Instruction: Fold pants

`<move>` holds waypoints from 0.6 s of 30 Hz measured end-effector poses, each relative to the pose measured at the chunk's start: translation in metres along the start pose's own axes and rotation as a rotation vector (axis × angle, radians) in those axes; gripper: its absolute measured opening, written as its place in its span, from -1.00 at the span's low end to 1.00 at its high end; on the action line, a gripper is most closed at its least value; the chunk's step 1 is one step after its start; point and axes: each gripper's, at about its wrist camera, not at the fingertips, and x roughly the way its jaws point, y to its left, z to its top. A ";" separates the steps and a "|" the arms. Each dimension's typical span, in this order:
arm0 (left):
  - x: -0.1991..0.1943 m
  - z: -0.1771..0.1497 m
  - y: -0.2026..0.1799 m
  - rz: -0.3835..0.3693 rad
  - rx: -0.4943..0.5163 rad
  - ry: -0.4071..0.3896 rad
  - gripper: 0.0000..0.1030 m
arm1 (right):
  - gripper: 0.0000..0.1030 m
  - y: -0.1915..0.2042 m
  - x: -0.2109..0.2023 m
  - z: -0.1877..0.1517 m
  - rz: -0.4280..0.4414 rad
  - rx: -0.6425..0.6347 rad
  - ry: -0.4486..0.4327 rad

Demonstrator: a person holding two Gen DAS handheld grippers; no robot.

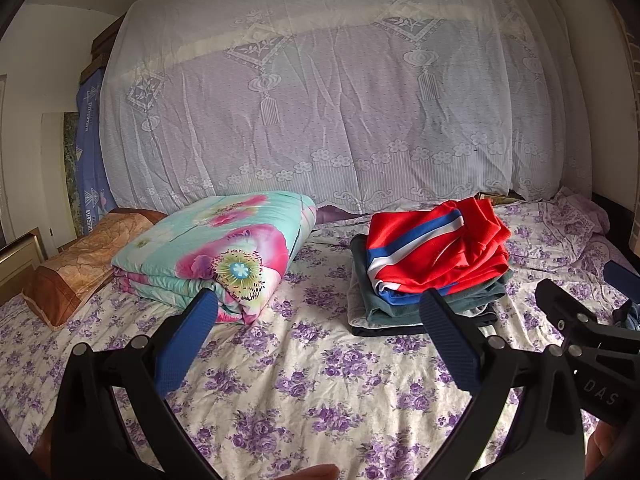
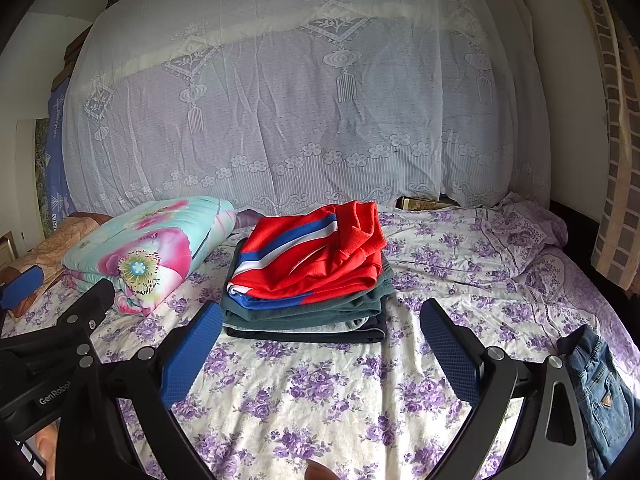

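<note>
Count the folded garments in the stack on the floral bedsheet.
4 layers show, more may be hidden: red garment with blue and white stripes on top, dark green one beneath, pale grey one next, navy one at the bottom.

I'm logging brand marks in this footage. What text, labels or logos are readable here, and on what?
"DAS": on the right tool's black body, seen from the left wrist view.
"GenRobot", last letters cut off: on the left tool's black body, right wrist view.
"VINTA", partial: on the blue patterned cloth at far left.
Jeans pocket badge: too small to read.
</note>
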 end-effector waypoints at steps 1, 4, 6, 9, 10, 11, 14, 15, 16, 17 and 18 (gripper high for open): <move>0.000 0.000 0.000 0.000 0.001 0.000 0.91 | 0.93 0.000 0.000 0.000 0.001 0.000 0.000; 0.000 0.000 0.000 0.000 0.000 0.001 0.91 | 0.93 0.000 0.000 0.000 0.001 0.000 0.000; 0.000 0.000 0.000 0.000 0.000 0.001 0.91 | 0.93 0.000 0.000 0.000 0.001 -0.001 0.000; 0.000 0.000 0.000 0.001 0.001 0.000 0.91 | 0.93 -0.001 0.000 0.000 0.002 -0.001 0.000; 0.000 0.000 0.000 0.002 0.001 0.000 0.91 | 0.93 -0.001 0.000 0.000 0.002 -0.001 0.000; 0.000 0.000 0.000 0.002 0.001 -0.001 0.91 | 0.93 -0.001 0.000 0.000 0.002 0.000 0.000; -0.001 0.000 0.002 0.004 0.001 -0.003 0.91 | 0.93 -0.001 0.001 0.000 0.002 0.000 0.000; -0.001 0.000 0.002 0.004 0.001 -0.002 0.91 | 0.93 -0.001 0.001 0.000 0.002 0.000 0.001; -0.001 0.000 0.003 0.005 0.001 -0.002 0.91 | 0.93 -0.001 0.001 0.000 0.002 0.000 0.002; -0.001 0.000 0.003 0.004 0.001 -0.002 0.91 | 0.93 -0.001 0.001 0.000 0.002 0.000 0.002; -0.001 0.000 0.002 0.004 0.001 -0.002 0.91 | 0.93 -0.001 0.001 0.000 0.002 0.000 0.002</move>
